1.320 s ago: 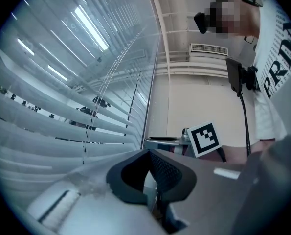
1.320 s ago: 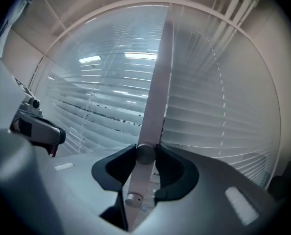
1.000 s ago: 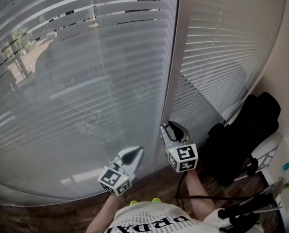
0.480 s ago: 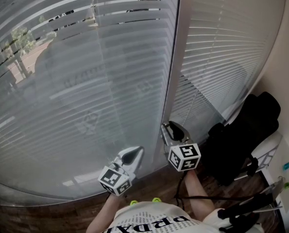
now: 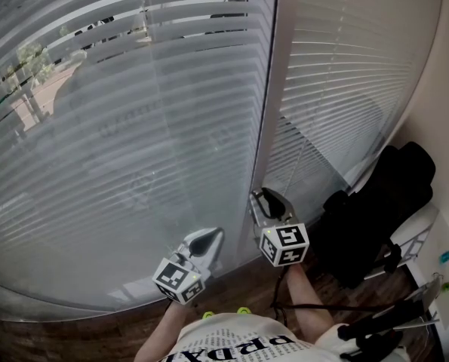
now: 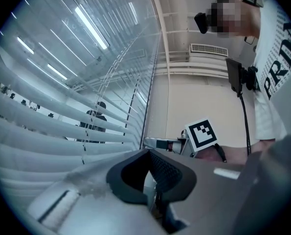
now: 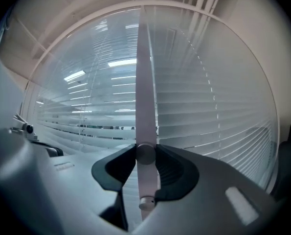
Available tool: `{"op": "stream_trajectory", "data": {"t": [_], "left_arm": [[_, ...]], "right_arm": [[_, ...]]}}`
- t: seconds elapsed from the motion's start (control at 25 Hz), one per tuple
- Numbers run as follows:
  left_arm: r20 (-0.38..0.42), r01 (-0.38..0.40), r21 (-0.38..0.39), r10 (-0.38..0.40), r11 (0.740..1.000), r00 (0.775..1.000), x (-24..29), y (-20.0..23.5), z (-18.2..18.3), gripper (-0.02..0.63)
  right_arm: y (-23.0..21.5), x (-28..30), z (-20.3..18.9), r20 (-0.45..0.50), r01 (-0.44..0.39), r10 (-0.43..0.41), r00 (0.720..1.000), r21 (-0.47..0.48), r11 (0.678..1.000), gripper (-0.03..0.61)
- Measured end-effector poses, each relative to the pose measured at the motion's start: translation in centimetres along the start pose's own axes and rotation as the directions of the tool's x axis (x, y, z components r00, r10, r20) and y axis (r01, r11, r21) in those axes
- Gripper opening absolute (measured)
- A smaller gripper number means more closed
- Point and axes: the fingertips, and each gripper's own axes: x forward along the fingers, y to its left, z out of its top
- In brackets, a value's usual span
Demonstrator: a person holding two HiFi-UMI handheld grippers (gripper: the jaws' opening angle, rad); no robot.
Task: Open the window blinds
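My left gripper [image 6: 148,153] hangs empty, jaws pressed together. My right gripper [image 7: 145,153] pinches the blind wand [image 7: 145,82], which runs upright between its pads. Beyond it hang the blinds [image 5: 133,142], upper slats showing gaps.

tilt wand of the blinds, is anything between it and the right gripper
Nothing visible stands between them: the right gripper is closed on the tilt wand, pressing it from both sides, with the blinds behind.
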Motion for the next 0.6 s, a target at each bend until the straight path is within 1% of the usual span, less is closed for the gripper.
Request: {"op": "stream_trajectory", "data": {"t": [0.12, 0.2, 0.28, 0.36, 0.48, 0.56, 0.6], "left_arm": [[0.002, -0.004, 0.001, 0.004, 1.0, 1.0, -0.1, 0.1, 0.1, -0.008], [0.004, -0.009, 0.0, 0.009, 1.0, 1.0, -0.2, 0.2, 0.1, -0.008], [0.005, -0.007, 0.001, 0.007, 1.0, 1.0, -0.2, 0.2, 0.2, -0.008], [0.005, -0.004, 0.001, 0.004, 1.0, 1.0, -0.1, 0.2, 0.1, -0.008], [0.004, -0.003, -0.003, 0.003, 1.0, 1.0, -0.1, 0.1, 0.1, -0.008], [0.004, -0.006, -0.006, 0.006, 1.0, 1.0, -0.1, 0.0, 0.1, -0.008], [0.006, -0.007, -0.006, 0.007, 1.0, 1.0, -0.1, 0.0, 0.1, -0.008]], "right_arm": [[0.1, -0.1, -0.1, -0.014, 0.003, -0.004, 1.0, -0.063, 0.998, 0.135], [0.3, -0.3, -0.1, -0.032, 0.001, -0.006, 0.999, -0.146, 0.989, 0.137], [0.6, -0.5, 0.2, -0.042, -0.007, -0.003, 0.999, -0.238, 0.971, 0.143], [1.0, -0.5, 0.4, -0.057, -0.019, -0.001, 0.998, -0.344, 0.939, 0.181], [1.5, -0.3, 0.3, -0.08, -0.027, -0.014, 0.997, -0.494, 0.869, 0.183], [1.6, -0.1, 0.3, -0.082, -0.024, -0.025, 0.996, -0.554, 0.832, 0.181], [1.6, -0.1, 0.3, -0.081, -0.022, -0.03, 0.996, -0.572, 0.82, 0.172]]}}
